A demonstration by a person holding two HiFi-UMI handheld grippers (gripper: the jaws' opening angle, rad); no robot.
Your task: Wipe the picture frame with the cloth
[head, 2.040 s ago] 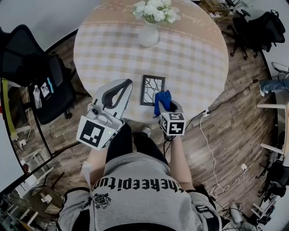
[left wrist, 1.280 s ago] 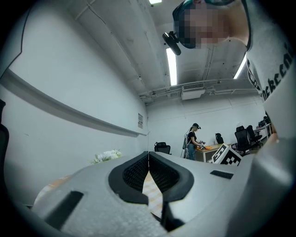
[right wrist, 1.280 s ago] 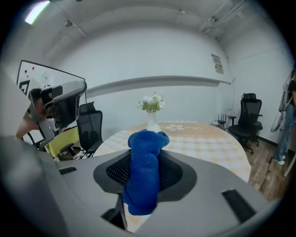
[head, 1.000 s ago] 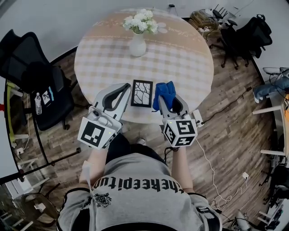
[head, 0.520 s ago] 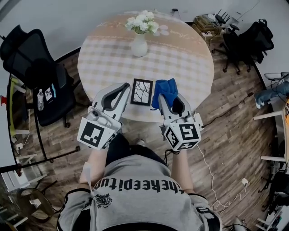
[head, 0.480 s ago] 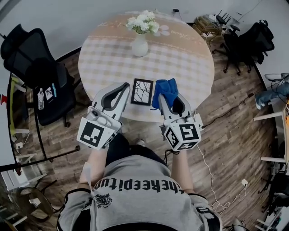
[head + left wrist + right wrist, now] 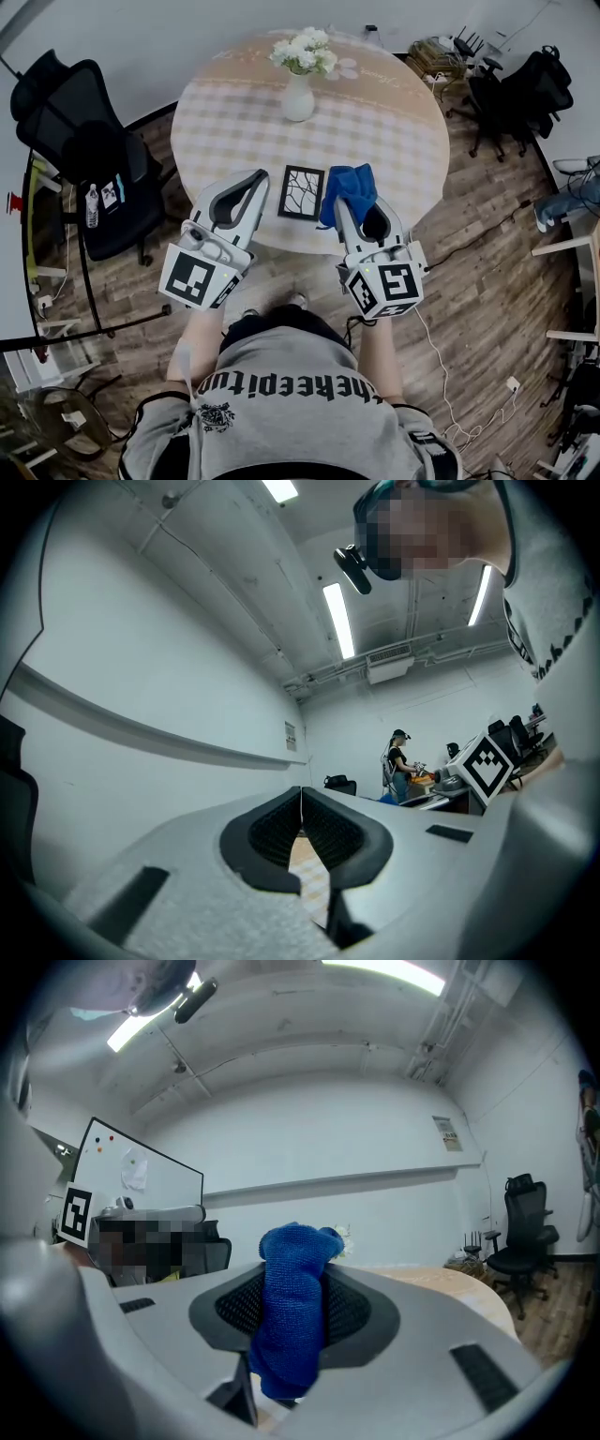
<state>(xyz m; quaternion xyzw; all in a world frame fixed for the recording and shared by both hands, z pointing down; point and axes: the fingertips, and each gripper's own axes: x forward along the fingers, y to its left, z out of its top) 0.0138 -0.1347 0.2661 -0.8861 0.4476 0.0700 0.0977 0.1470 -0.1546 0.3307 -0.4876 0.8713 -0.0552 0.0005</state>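
One picture frame [image 7: 302,193] flat on table [image 7: 384,122], between left tongs [image 7: 260,176], pressed together, right tongs [image 7: 342,208] clamped on cloth [image 7: 352,184]

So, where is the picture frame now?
Head view: the picture frame lies flat near the front edge of the table, between the left gripper and the blue cloth in the right gripper.

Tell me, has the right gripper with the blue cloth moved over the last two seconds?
Yes. The right gripper, shut on the blue cloth, shifted right: off the black picture frame's lower right corner, now beside its right edge.
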